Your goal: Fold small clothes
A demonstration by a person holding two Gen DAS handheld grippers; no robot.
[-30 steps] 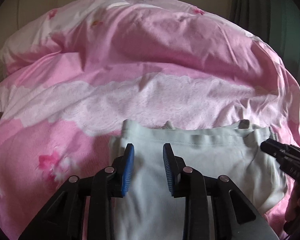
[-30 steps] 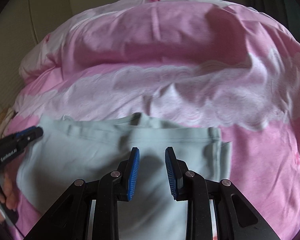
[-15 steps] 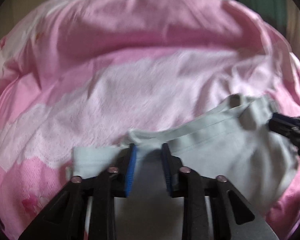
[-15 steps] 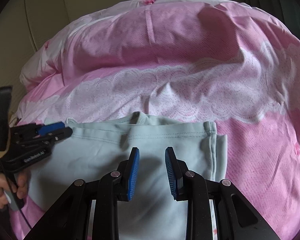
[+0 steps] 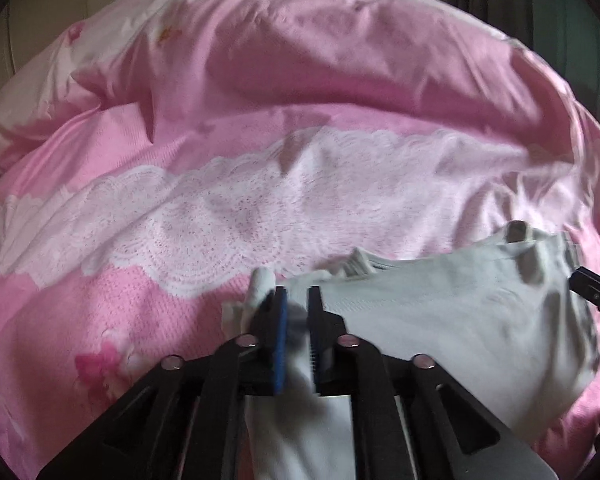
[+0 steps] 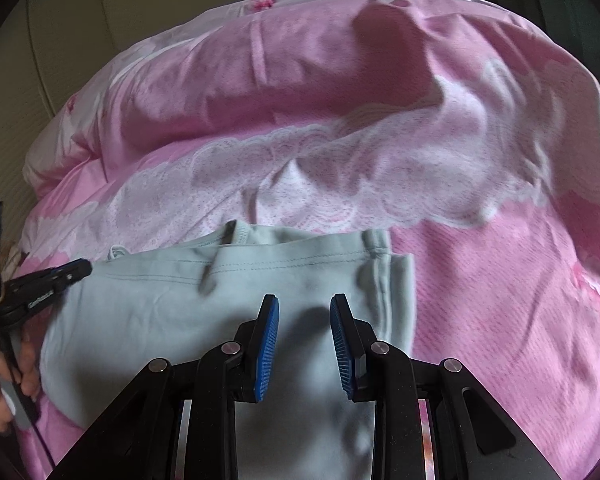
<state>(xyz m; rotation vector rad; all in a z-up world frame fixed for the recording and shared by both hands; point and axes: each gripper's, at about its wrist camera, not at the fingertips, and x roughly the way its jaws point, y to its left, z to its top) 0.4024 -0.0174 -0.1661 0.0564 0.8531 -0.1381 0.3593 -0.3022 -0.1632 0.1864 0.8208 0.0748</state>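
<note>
A pale grey-green garment point(image 6: 172, 312) lies flattened on a pink quilt point(image 6: 500, 300) that covers the bed, just below the quilt's band of white lace print point(image 5: 228, 224). In the left wrist view the left claw point(image 5: 297, 312) has cloth bunched between its blue pads point(image 5: 281, 340) at the garment's left edge; its jaws have just been easing apart a little after narrowing, yet they stand close together with the fabric pinched between them, and a small tuft of cloth pokes up beside the left finger. The picture is slightly blurred there. In the right wrist view the right claw point(image 6: 305, 320) hovers over the right half of the garment with its jaws apart, and nothing sits between the pads; a dark shadow falls on the cloth under them. The garment's hemmed top edge runs along the lace band, and its right side is folded over in a narrow strip. At the left edge of that view a hand point(image 6: 0, 380) holds the handle of the left claw.
</note>
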